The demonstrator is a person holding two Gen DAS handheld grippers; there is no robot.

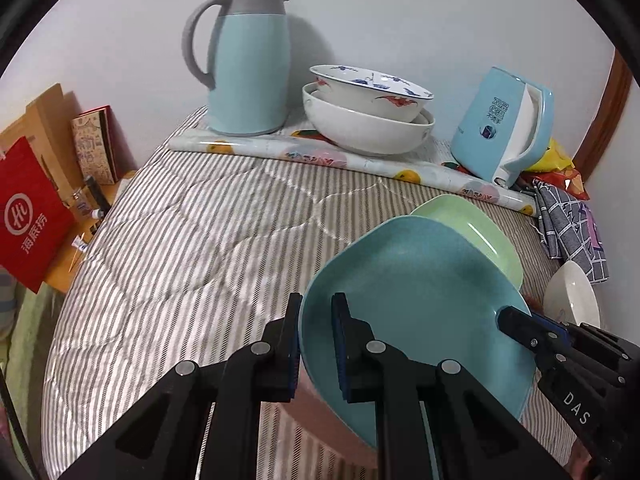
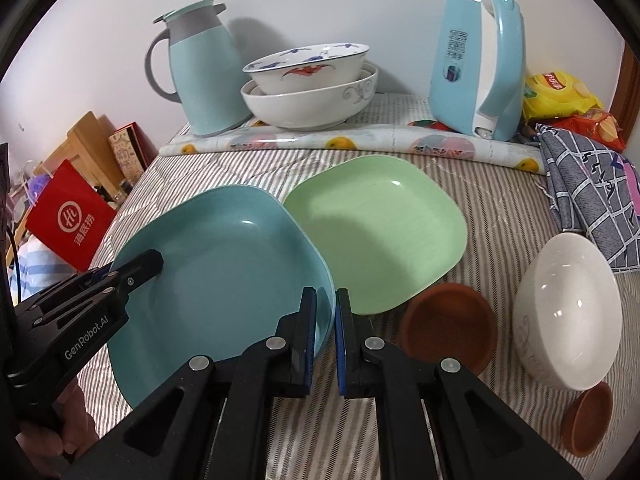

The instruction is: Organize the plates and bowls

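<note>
A teal square plate (image 1: 416, 292) (image 2: 224, 264) is held tilted above the striped bed cover. My left gripper (image 1: 318, 344) is shut on its left rim, and shows in the right wrist view (image 2: 136, 270). My right gripper (image 2: 326, 328) is shut on its right rim, and shows in the left wrist view (image 1: 520, 322). A green square plate (image 2: 380, 232) (image 1: 472, 232) lies just behind it. A white bowl (image 2: 568, 312) (image 1: 572, 296) lies tilted at the right. Two brown saucers (image 2: 448, 328) (image 2: 588, 420) lie near it. Two stacked bowls (image 1: 368, 112) (image 2: 312, 84) stand at the back.
A teal thermos jug (image 1: 248, 60) (image 2: 200, 68) and a light blue kettle (image 1: 504, 124) (image 2: 476, 68) stand at the back on a rolled fruit-print mat (image 1: 320, 156). A checked cloth (image 2: 592, 192) and snack bags (image 2: 560, 96) lie at the right. A red bag (image 1: 28, 212) stands left of the bed.
</note>
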